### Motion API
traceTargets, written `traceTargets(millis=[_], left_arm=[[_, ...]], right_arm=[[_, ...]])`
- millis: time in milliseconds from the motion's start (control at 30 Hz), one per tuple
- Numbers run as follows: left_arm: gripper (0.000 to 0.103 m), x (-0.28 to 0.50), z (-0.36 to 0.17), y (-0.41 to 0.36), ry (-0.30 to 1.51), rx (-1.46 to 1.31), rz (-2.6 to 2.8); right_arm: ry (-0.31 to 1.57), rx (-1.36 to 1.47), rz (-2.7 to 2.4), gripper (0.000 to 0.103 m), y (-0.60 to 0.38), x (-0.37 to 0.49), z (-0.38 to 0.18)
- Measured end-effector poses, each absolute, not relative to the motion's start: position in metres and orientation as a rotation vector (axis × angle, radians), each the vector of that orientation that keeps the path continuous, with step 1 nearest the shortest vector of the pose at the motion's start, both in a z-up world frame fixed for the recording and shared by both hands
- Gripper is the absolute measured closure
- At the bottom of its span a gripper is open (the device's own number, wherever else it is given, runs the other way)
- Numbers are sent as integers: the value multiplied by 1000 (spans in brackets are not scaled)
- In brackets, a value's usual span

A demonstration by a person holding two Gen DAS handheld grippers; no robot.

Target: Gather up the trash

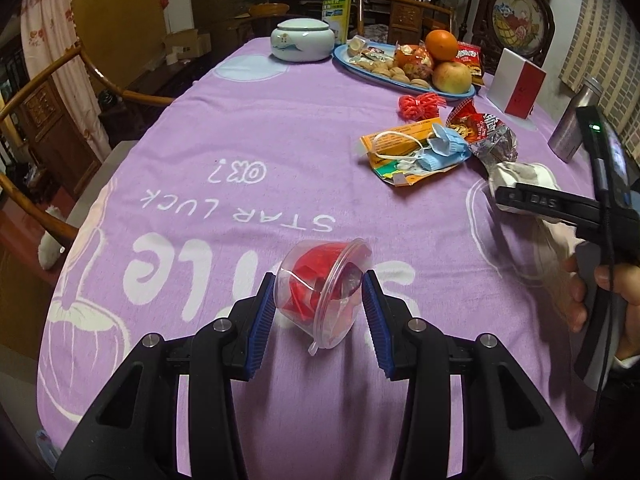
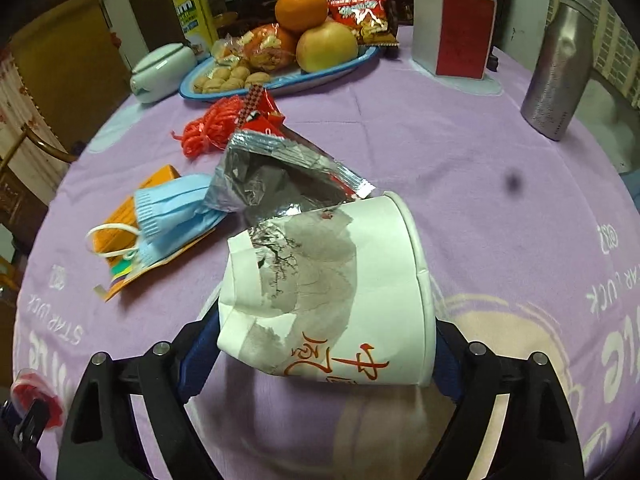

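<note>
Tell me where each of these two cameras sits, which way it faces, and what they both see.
Left wrist: on the left gripper, looking forward and down its blue pads at a clear plastic cup between them; a hand with the right gripper shows at right.
Right wrist: on the right gripper, looking down at a crushed paper cup between its fingers.
Shared: purple tablecloth, fruit plate, blue mask, foil wrapper, steel bottle.
</note>
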State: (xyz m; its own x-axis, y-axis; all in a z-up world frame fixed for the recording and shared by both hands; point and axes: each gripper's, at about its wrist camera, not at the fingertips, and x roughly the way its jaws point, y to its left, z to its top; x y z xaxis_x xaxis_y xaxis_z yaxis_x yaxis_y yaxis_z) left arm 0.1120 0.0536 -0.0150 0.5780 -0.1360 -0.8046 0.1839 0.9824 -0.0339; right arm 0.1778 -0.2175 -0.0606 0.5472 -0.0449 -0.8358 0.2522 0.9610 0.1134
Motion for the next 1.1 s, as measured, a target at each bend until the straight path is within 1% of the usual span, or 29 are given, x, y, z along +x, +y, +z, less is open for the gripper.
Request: traceTargets(millis=[300, 800, 1100], left_arm=[[59, 78, -1, 62, 894, 72, -133], [59, -14, 19, 106, 824, 7, -19], [59, -54, 31, 133, 774, -31, 34]], right_arm=[[948, 212, -5, 16, -196, 113, -38], [911, 119, 255, 16, -115, 22, -23], [869, 38, 371, 16, -66, -18, -13]])
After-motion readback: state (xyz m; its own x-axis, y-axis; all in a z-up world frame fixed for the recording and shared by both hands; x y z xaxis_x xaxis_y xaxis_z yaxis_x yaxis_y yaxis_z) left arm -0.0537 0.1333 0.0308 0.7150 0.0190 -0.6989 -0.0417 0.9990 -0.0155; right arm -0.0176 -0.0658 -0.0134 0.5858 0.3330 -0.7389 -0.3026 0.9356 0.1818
